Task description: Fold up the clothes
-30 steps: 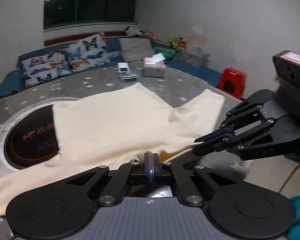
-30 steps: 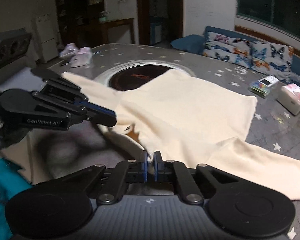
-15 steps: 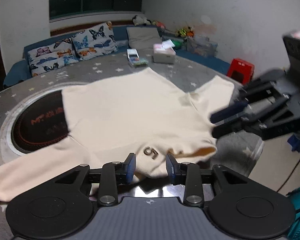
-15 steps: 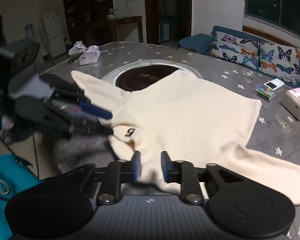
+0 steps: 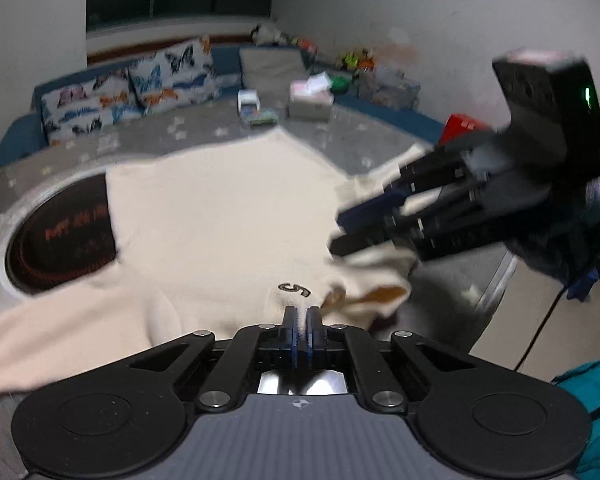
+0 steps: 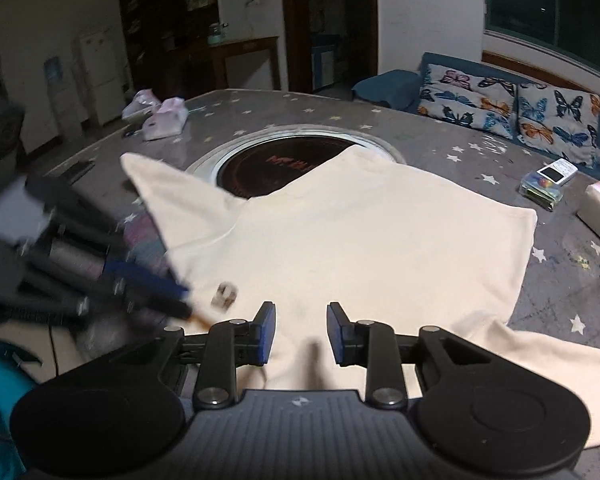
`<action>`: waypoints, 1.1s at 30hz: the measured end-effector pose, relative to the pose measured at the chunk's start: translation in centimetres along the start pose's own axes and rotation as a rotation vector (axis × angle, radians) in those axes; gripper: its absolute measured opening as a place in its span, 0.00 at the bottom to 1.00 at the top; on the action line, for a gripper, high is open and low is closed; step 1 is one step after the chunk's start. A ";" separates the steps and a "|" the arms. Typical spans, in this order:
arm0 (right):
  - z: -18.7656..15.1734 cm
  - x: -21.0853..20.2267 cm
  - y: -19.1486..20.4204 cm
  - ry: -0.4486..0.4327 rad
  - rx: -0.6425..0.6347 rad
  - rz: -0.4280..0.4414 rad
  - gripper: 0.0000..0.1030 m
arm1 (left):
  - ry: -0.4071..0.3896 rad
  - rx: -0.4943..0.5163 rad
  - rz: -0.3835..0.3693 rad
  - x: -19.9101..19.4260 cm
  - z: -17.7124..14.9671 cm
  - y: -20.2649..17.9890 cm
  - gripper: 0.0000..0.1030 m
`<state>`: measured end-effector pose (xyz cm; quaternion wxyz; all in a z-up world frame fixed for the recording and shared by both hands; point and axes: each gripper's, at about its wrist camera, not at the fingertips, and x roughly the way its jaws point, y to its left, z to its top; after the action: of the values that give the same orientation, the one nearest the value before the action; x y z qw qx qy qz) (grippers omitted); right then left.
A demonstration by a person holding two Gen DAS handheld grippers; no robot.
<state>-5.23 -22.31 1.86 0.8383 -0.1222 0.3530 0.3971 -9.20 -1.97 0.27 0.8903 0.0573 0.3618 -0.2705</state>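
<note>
A cream long-sleeved shirt [image 5: 228,208] lies spread on the grey star-patterned table [image 5: 340,140], its collar nearest me. My left gripper [image 5: 301,314] is shut on the collar edge just below the "5" label [image 5: 295,289]. In the right wrist view the same gripper [image 6: 180,300] is a blur at the left, at the shirt's [image 6: 360,232] collar. My right gripper [image 6: 301,332] is open, with the shirt's near edge between its blue pads [image 6: 266,330]. From the left wrist it [image 5: 340,232] shows blurred above the right shoulder.
A dark round hotplate [image 5: 64,232] set into the table is partly covered by the shirt. A tissue box [image 5: 311,102] and a small box sit at the far edge. Butterfly cushions [image 6: 500,108] line a blue sofa. A red stool [image 5: 464,128] stands beyond the table. Pink packets [image 6: 164,118] lie far left.
Both grippers were shut a second ago and parted half a second ago. The left one has closed again on the collar; the right one has opened wider and shifted over the shirt.
</note>
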 end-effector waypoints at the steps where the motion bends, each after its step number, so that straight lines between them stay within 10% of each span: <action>1: 0.1 0.3 0.0 -0.001 0.001 0.001 0.27 | 0.021 -0.006 -0.001 0.3 -0.2 0.1 0.05; 8: -0.1 2.3 0.8 0.035 -0.030 0.038 0.27 | 0.000 -0.047 -0.014 -1.3 0.0 1.7 0.10; 22: 0.3 0.5 2.8 0.027 -0.089 0.085 0.29 | -0.063 -0.305 0.257 1.2 1.9 9.0 0.23; 33: 1.2 1.9 1.5 0.010 -0.060 0.067 0.32 | -0.222 -0.659 0.791 -8.1 -2.6 14.9 0.59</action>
<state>-5.00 -19.66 1.53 0.8187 -0.1374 0.3489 0.4348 -7.81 15.03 2.46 0.9281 -0.1225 0.2821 0.2098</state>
